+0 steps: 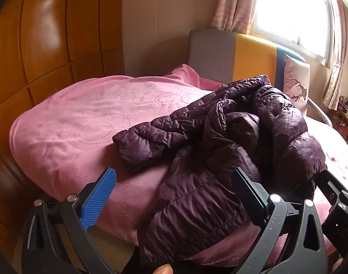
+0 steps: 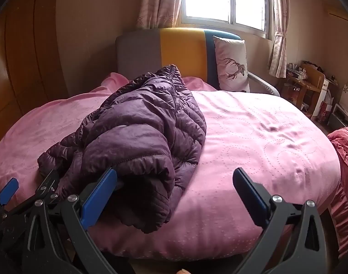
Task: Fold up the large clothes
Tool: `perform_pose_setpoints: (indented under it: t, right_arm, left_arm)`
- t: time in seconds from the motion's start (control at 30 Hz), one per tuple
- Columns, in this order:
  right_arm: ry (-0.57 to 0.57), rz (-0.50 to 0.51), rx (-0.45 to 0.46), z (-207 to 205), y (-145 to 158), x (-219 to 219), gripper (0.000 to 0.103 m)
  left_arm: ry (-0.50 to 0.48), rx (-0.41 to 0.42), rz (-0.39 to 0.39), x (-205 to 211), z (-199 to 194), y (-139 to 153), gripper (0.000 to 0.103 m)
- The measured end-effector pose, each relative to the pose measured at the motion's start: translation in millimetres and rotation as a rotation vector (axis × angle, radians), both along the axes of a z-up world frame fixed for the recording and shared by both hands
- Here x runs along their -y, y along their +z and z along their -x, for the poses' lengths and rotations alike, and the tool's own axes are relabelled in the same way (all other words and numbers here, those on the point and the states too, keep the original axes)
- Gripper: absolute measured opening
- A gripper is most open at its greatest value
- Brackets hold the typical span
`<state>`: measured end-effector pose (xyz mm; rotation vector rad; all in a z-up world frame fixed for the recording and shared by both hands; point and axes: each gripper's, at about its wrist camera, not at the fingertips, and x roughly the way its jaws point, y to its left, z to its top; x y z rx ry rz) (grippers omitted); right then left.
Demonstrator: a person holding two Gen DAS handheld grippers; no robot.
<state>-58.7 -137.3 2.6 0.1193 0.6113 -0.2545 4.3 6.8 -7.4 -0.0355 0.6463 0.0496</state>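
From the left wrist view, my left claw (image 1: 174, 191) is spread wide and holds nothing. The dark purple quilted puffer jacket (image 1: 231, 141) lies crumpled on the pink bed cover with dotted circles (image 1: 71, 118), straight ahead of me and a little to the right. Its near hem drapes over the bed edge between my fingers, closer to the black right finger (image 1: 247, 194). One sleeve (image 1: 142, 143) sticks out leftward, ending near the blue pad (image 1: 98, 201). The heap's long axis runs from the near edge away toward the grey, yellow and blue headboard (image 1: 242, 54).

From the right wrist view, my right claw (image 2: 175, 191) is also spread and empty. The jacket sits ahead and to the left, its bulging near end just at the blue left finger (image 2: 98, 196), the collar end pointing at the headboard. The left claw shows at the lower left, beside the jacket's near end. I judge the left claw nearer the hem, the right nearer the puffed near bulge.
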Motion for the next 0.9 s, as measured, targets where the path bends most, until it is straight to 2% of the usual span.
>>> perform_pose_setpoints:
  t: [0.27, 0.57, 0.9]
  right_arm:
    - [0.027, 0.012, 0.046, 7, 5, -7, 0.101]
    - [0.036, 0.032, 0.069, 11, 8, -9, 0.101]
    - [0.069, 0.010, 0.074, 11, 6, -9, 0.101]
  left_arm:
    - [0.017, -0.004, 0.000, -3, -1, 0, 0.100]
    - [0.027, -0.002, 0.002, -6, -3, -1, 0.100]
    - [0.024, -0.026, 0.004, -8, -6, -7, 0.100]
